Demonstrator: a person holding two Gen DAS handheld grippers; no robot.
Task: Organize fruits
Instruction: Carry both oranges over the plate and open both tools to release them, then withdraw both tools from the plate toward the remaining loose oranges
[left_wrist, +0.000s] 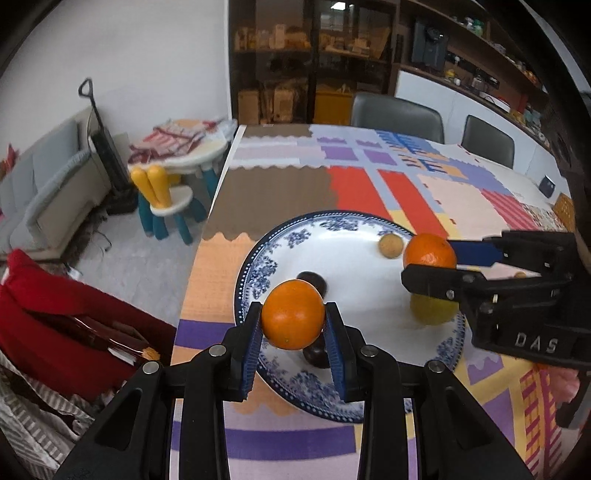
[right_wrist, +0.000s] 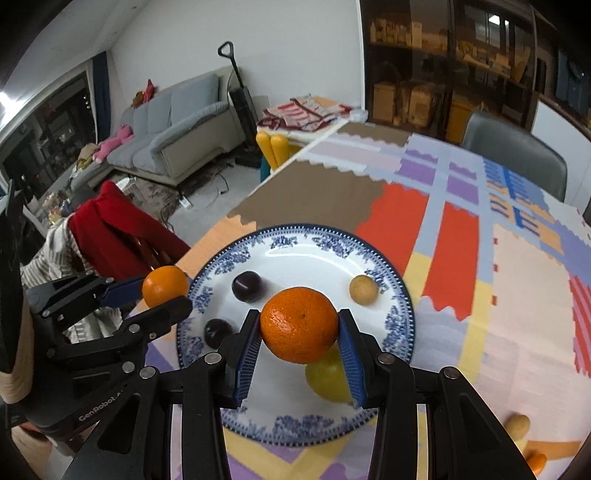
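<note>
A blue-and-white plate (left_wrist: 258, 258) (right_wrist: 399, 314) sits near the table's left edge. My left gripper (left_wrist: 293, 321) is shut on an orange (left_wrist: 293, 319) above the plate's left side; it also shows in the right wrist view (right_wrist: 165, 287). My right gripper (right_wrist: 299, 325) is shut on a second orange (right_wrist: 299, 319), held above the plate's right side, seen too in the left wrist view (left_wrist: 429, 252). On the plate lie two dark plums (right_wrist: 246, 286) (right_wrist: 218, 332), a small tan fruit (right_wrist: 364, 289) and a yellow-green fruit (right_wrist: 328, 380).
A patchwork cloth (right_wrist: 517, 332) covers the table. Small tan and orange fruits (right_wrist: 517, 424) lie on the cloth at the right. A chair with red clothing (right_wrist: 110, 232) stands by the table's left edge. Grey chairs (left_wrist: 397, 116) stand at the far side.
</note>
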